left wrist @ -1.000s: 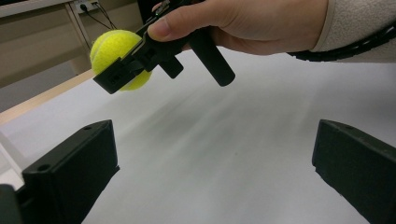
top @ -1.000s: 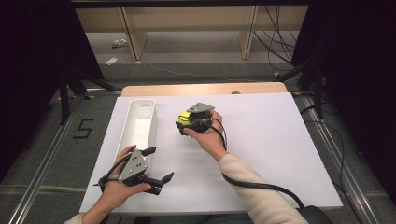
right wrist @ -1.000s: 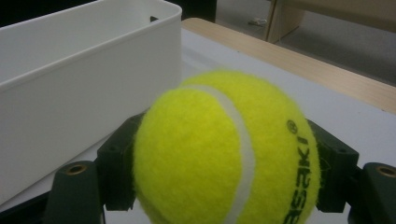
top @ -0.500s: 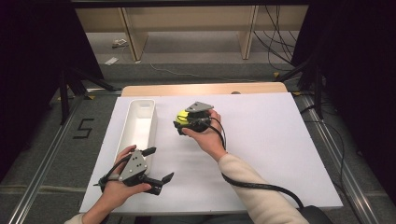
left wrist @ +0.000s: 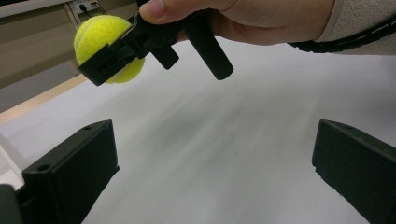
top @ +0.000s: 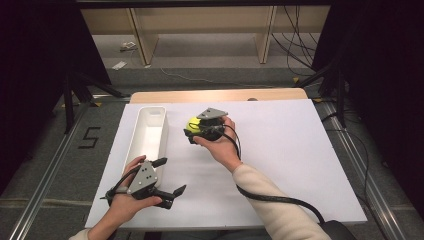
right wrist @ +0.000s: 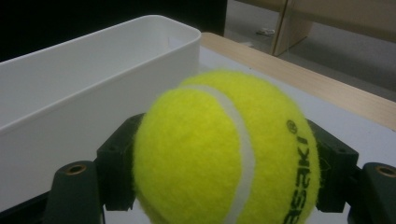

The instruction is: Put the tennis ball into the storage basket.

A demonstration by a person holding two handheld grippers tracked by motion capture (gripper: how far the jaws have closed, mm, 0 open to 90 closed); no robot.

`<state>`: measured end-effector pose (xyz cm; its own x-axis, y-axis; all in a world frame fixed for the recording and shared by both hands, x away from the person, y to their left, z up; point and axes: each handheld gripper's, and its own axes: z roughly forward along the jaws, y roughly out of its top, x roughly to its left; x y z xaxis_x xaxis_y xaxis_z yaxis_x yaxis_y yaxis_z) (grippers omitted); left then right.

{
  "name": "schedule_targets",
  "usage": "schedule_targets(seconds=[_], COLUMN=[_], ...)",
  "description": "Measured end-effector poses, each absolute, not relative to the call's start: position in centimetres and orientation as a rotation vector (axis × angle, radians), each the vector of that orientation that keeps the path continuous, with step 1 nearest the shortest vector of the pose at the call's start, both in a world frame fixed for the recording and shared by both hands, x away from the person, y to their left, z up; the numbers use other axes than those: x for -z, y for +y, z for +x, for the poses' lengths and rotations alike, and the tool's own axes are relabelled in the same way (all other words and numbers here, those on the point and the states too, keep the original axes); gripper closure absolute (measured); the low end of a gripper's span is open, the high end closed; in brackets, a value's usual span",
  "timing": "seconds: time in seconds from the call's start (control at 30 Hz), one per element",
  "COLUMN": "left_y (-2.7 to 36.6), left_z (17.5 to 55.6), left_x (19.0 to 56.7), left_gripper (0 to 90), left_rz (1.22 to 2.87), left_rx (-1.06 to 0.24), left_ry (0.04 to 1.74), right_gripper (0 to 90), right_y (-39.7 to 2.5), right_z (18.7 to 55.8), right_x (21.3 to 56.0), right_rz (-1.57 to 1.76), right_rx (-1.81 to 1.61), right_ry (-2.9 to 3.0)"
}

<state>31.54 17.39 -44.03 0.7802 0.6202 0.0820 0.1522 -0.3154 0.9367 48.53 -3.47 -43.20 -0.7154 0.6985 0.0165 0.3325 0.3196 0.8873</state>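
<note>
A yellow tennis ball (top: 193,123) is clamped between the jaws of my right gripper (top: 196,129), held above the white table a little right of the long white tray (top: 131,152). In the right gripper view the ball (right wrist: 224,149) sits close up with the tray (right wrist: 79,88) just beyond it. The left gripper view looks across at the ball (left wrist: 100,32) in the other gripper (left wrist: 140,44). My left gripper (top: 170,176) rests near the table's front left with its jaws spread wide and nothing between them.
The white table sheet (top: 300,155) stretches out to the right and front. A wooden strip (top: 220,95) runs along the far edge, with shelving legs and cables on the floor beyond. The tray holds nothing.
The right gripper with the ball has shifted slightly left toward the tray. The left gripper has stayed put.
</note>
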Motion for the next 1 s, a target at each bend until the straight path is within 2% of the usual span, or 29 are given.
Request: schedule_targets(seconds=[1.0], left_y=[17.37], left_z=[31.55], left_x=[44.04], left_gripper=[0.0], left_rz=[1.867], left_rx=[-0.532], left_ry=[0.587], right_gripper=[27.1], right_y=[-2.87], right_z=[48.09], right_x=[42.54], right_rz=[0.891], right_rx=[-1.386], right_ry=[2.220])
